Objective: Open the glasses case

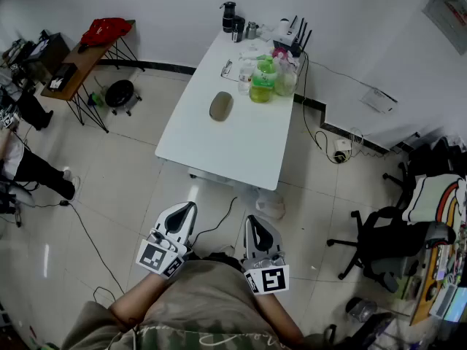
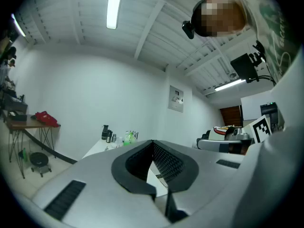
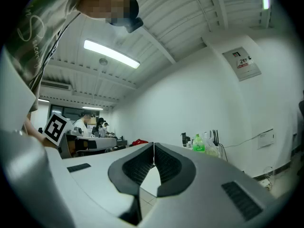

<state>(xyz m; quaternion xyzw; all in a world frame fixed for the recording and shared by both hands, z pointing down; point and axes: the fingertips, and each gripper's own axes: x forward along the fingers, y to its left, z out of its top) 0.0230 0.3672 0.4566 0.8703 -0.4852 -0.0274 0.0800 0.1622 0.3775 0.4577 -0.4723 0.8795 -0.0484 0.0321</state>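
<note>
L gripper (image 1: pixel 189 210): jaws together, nothing btwn them. R gripper (image 1: pixel 251 222): same, jaws together, empty. Both sit level by the person's waist, over the floor, well apart from the white table (image 1: pixel 241 150). Glasses case (image 1: pixel 221 106) lies shut on the table, approx mid-top, touching neither gripper. Bottles (image 1: pixel 263 81) stand near it toward the far end.

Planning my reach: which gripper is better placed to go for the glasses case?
Left, narrowly. The left gripper and right gripper are both shut and short of the table; the glasses case lies left of its middle.
</note>
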